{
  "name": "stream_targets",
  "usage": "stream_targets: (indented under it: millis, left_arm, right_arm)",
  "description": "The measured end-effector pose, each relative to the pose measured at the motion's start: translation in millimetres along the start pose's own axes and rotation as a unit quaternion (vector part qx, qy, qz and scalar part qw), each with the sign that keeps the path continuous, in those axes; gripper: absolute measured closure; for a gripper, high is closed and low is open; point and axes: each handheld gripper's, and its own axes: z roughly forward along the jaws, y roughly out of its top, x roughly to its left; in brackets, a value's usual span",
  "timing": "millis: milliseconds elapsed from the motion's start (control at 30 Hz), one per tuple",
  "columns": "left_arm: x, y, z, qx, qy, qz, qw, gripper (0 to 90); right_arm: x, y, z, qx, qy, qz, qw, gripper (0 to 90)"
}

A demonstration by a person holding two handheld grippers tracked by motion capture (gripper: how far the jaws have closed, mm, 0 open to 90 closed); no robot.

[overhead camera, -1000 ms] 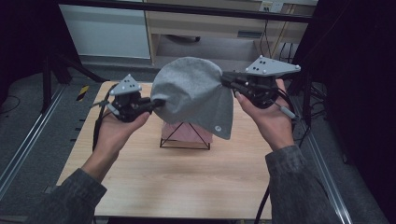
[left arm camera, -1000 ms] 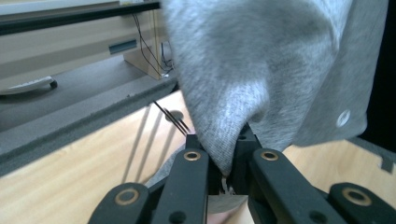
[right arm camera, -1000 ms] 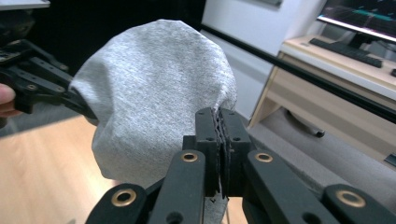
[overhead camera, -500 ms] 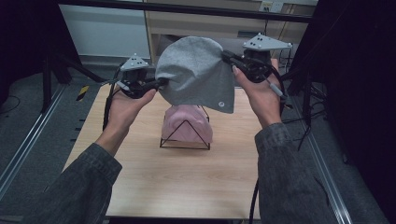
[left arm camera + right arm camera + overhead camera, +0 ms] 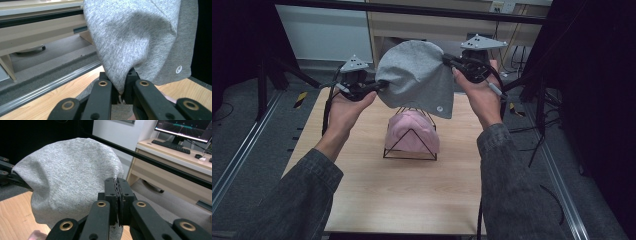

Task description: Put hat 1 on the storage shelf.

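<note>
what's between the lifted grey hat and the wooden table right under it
In the high view, a pink knit hat on a black wire stand sits below the grey fabric hat, resting on the wooden table.

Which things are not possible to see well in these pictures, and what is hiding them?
- Pink hat on the wire stand: in the high view its top is covered by the grey hat.
- White round mark on the grey hat: too small to read in the left gripper view.
- Monitor: cut off by the top edge of the right gripper view.
</note>
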Motion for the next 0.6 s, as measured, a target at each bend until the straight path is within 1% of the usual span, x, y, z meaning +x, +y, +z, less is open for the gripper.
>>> stream_targets:
  millis: [133,233,300,433,500,600]
  left_arm:
    - [1.4,-6.7,5.7,0.007,0.002,0.006,1.0000,86.8]
    - [4.0,-12.7,9.0,0.002,0.002,-0.002,1.0000,86.8]
    - [5.7,-17.0,10.9,0.000,0.003,-0.003,1.0000,86.8]
    - [9.3,-25.4,15.7,0.007,0.007,-0.009,0.9999,86.7]
    - [10.2,-29.2,17.2,0.010,0.011,-0.010,0.9998,86.7]
    - [9.7,-35.8,19.6,0.016,0.009,-0.008,0.9998,86.7]
  right_arm:
    - [-2.2,-4.5,8.3,0.008,-0.001,-0.002,1.0000,88.1]
    - [-2.4,-9.1,14.7,0.015,0.001,-0.006,0.9999,88.0]
    - [-1.7,-12.3,17.3,0.017,0.003,-0.010,0.9998,88.0]
    - [-0.7,-21.2,20.8,0.022,0.004,-0.016,0.9996,88.1]
    - [-1.1,-25.6,21.6,0.024,0.004,-0.016,0.9996,88.1]
    - [-2.1,-32.3,22.3,0.026,0.005,-0.016,0.9995,88.1]
